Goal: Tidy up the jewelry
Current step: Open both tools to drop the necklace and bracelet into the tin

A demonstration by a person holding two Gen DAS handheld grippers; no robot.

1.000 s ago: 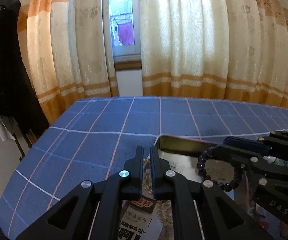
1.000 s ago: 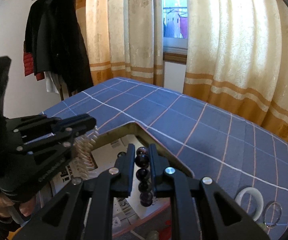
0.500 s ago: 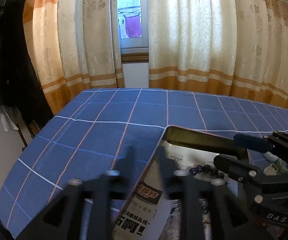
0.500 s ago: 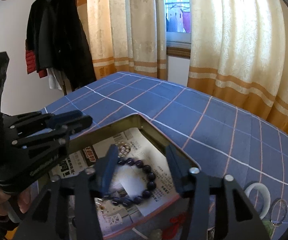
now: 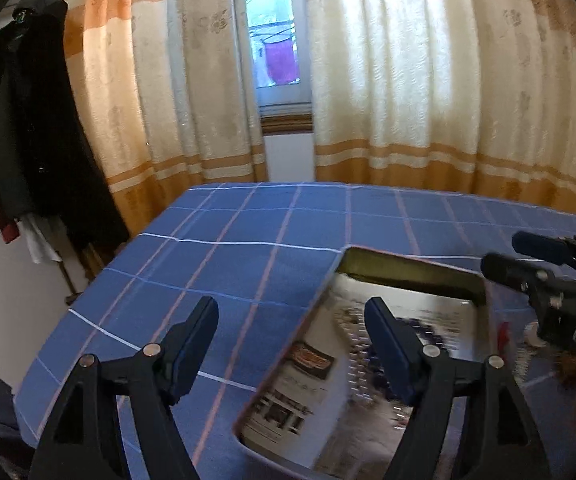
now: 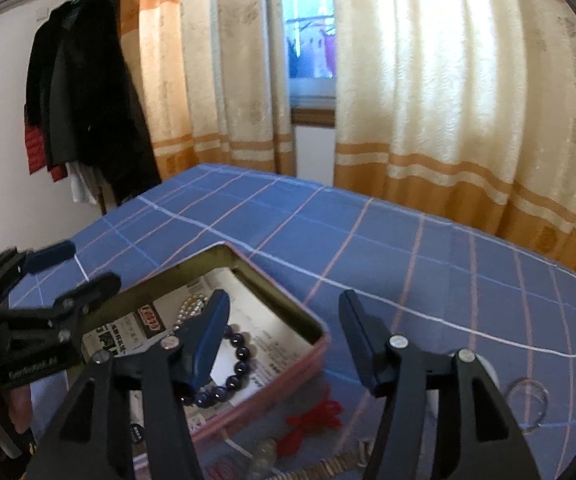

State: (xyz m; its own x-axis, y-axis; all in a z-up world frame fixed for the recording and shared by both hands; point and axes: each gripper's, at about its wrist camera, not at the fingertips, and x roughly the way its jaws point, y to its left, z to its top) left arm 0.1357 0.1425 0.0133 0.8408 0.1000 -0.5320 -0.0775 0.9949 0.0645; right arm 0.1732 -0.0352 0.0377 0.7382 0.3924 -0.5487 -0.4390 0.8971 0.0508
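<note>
Both releases complete. Your right hand-held gripper (image 6: 284, 334) now stands wide and empty; the dark bead bracelet (image 6: 230, 374) it carried a second ago lies on the newspaper lining inside the tin box (image 6: 288, 316), beside the pearl strand (image 6: 190, 308) your left hand-held gripper (image 5: 289, 338), also wide now, has let go. A ring (image 6: 527, 394) and a red tassel (image 6: 317, 416) on the blue checked tabletop (image 6: 407, 248) probably come next.
</note>
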